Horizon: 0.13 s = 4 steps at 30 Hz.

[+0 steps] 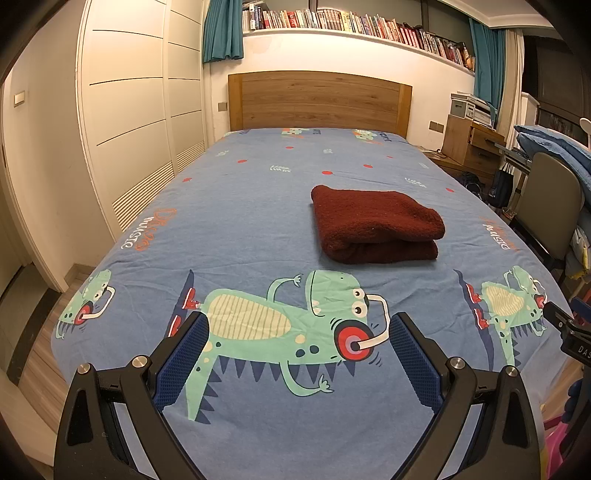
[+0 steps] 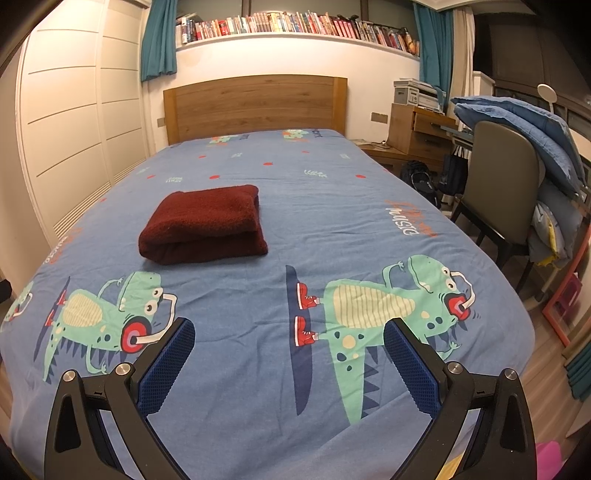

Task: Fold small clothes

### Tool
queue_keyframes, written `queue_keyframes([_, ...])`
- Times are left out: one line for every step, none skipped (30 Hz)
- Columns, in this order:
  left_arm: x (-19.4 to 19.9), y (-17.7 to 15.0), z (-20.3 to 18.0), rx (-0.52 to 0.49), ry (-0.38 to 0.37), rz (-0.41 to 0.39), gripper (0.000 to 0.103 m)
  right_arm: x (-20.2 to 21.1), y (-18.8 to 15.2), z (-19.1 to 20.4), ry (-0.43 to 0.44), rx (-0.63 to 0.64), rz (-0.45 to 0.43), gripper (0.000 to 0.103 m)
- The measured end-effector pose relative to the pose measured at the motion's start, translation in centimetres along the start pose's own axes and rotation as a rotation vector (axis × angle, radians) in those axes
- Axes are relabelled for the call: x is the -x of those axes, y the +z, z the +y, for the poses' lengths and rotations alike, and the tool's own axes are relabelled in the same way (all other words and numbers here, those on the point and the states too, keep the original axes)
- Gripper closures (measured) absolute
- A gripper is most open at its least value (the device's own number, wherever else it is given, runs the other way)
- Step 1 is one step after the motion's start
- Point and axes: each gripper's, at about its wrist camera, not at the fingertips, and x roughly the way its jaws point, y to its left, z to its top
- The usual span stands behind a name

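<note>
**A:** What writing can be read?

**B:** Very little. The blue bedsheet [image 1: 236,229] has printed lettering near each long edge: a white word that seems to read "music", upside down from here, beside an orange script word I cannot make out. In the left wrist view, a black device [image 1: 569,332] at the right edge shows the letters "DAS" and is then cut off. The book spines are too small to read.

**A:** Where is the clothing?

**B:** A dark red fleecy garment [image 1: 373,225] lies folded into a thick rectangle on the sheet, about midway up the bed, well beyond both grippers and touching neither.

**A:** And the grippers?

**B:** The left gripper [image 1: 297,347] hangs above the foot of the bed, its blue-padded fingers spread wide with nothing between them, framing a green cartoon dinosaur [image 1: 288,325] wearing red headphones. The right gripper [image 2: 288,350] is likewise spread wide and empty, over another dinosaur that wears red sneakers on a dark skateboard.

**A:** Describe the room.

**B:** A wooden headboard [image 2: 255,107] stands against a white wall. Above it runs a long shelf packed with books [image 2: 295,26], with teal curtains [image 2: 159,40] at either end. White wardrobe doors [image 1: 125,110] line the left side. To the right are a wooden desk unit with a printer [image 2: 417,92] on top and a grey chair [image 2: 498,181] heaped with blue quilted bedding [image 2: 524,125].
</note>
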Motion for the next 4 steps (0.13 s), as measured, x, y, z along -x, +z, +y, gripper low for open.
queue_keyframes([0.00, 0.00, 0.00, 0.000, 0.002, 0.000, 0.007, -0.01, 0.01, 0.00, -0.001, 0.001, 0.001, 0.001])
queue_keyframes([0.03, -0.02, 0.00, 0.001, 0.003, 0.000, 0.007, -0.01, 0.01, 0.00, -0.001, 0.001, 0.001, 0.001])
queue_keyframes([-0.02, 0.04, 0.06, 0.003, 0.001, 0.000, 0.007, -0.02, -0.06, 0.00, -0.001, 0.001, 0.001, 0.001])
queue_keyframes([0.03, 0.01, 0.07, 0.006, -0.001, 0.000, 0.007, -0.03, -0.07, 0.00, -0.001, 0.001, 0.001, 0.001])
